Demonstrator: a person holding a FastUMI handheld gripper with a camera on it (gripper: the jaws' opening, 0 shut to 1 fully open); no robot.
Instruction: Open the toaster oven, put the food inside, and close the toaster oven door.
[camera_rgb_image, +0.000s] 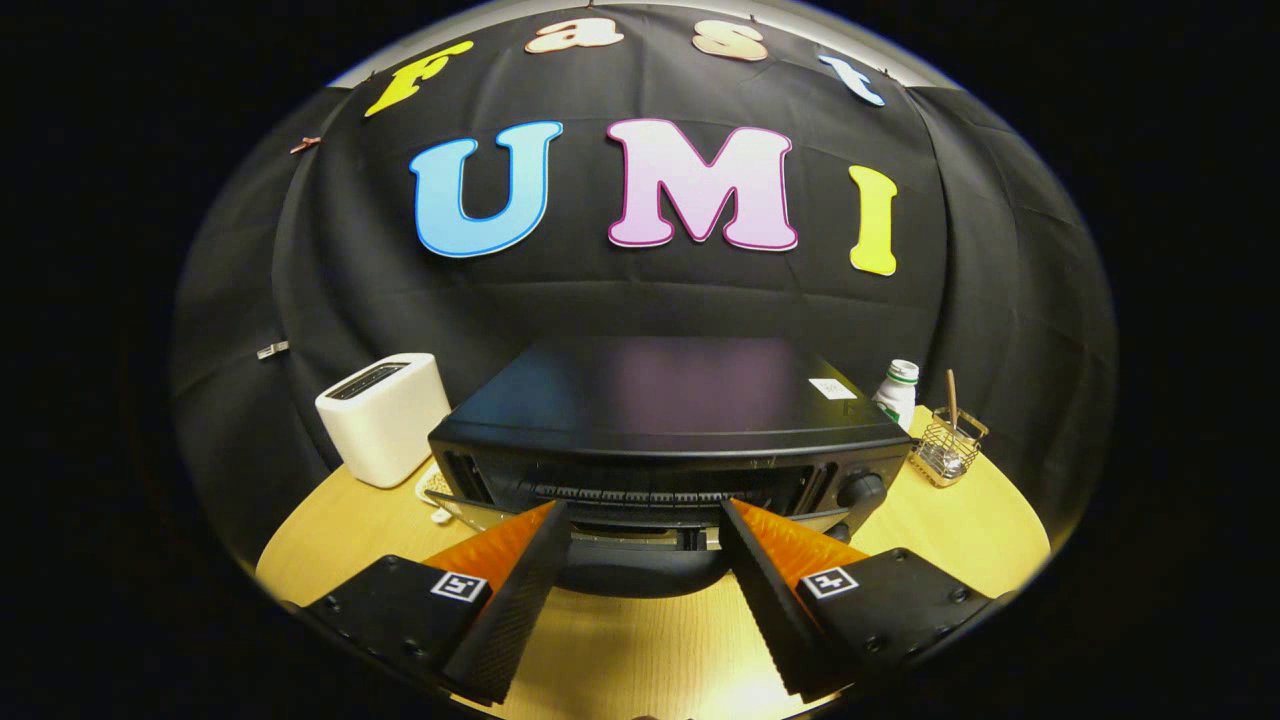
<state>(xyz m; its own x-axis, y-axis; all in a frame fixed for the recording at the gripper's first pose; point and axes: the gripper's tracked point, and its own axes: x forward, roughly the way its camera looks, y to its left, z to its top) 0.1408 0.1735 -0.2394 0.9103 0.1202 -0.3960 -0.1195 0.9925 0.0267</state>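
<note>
A black toaster oven (660, 420) stands on the round wooden table (960, 530), straight ahead of me. Its glass door (470, 510) is tilted partly down, and the wire rack (640, 494) shows inside the dark opening. My gripper (642, 505) is open wide, with one fingertip near each end of the door's front edge and the middle of the door between them. Neither finger presses on anything. A small pale thing (435, 490) peeks out at the oven's left front corner; I cannot tell what it is.
A white slot toaster (385, 415) stands left of the oven. Behind the oven's right corner are a white bottle (897, 392) and a wire holder (950, 445) with a stick in it. Bare tabletop lies under the fingers.
</note>
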